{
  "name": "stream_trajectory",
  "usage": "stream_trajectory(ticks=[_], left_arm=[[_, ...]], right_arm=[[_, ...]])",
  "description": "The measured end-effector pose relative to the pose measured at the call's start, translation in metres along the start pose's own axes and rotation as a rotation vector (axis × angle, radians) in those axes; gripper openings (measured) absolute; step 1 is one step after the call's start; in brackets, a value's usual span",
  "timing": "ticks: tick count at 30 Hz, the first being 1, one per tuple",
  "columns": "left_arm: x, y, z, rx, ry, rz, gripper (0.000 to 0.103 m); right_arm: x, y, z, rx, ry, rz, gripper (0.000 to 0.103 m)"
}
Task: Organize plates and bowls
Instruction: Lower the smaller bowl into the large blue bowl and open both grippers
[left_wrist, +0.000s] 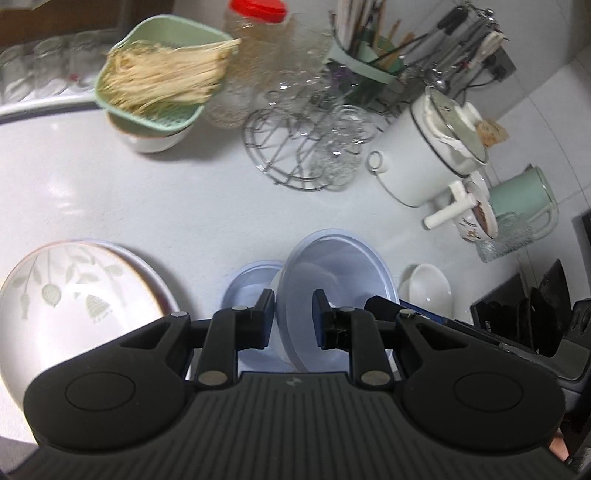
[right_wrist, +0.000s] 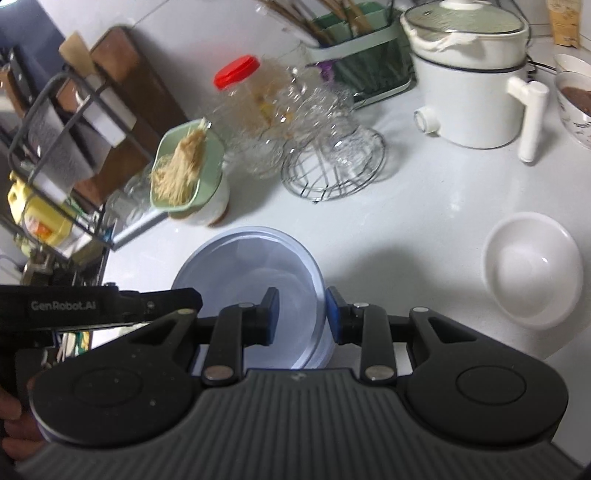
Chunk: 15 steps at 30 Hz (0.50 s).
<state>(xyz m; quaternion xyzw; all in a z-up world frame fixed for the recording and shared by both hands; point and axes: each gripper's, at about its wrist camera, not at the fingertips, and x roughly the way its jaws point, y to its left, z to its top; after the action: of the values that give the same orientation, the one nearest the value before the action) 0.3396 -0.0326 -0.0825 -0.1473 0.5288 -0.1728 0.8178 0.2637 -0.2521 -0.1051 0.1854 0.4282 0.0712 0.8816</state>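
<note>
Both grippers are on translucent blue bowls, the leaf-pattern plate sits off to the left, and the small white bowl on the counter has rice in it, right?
Not quite: the white bowl is empty, as the right wrist view shows. The rest holds: the left gripper and right gripper each grip a translucent blue bowl, and the leaf-pattern plate sits left.

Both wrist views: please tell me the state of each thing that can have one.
Blue bowl, tilted, empty.
Left gripper, shut on blue bowl's rim.
Right gripper, shut on blue bowl's rim.
White bowl, upright, empty.
White pot, lid on.
Jar, red cap on.
Green strainer, filled with pale strands.
Leaf plate, empty, on top of another plate.
</note>
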Motion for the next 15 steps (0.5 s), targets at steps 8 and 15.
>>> stream_trajectory(ticks=[8, 15], left_arm=[[0.020, 0.020, -0.009, -0.031, 0.042, 0.024, 0.024], [0.040, 0.028, -0.008, -0.001, 0.052, 0.074, 0.024]], right_arm=[[0.026, 0.006, -0.006, -0.028, 0.074, -0.028, 0.031], [0.046, 0.011, -0.011, -0.045, 0.125, -0.054, 0.031]])
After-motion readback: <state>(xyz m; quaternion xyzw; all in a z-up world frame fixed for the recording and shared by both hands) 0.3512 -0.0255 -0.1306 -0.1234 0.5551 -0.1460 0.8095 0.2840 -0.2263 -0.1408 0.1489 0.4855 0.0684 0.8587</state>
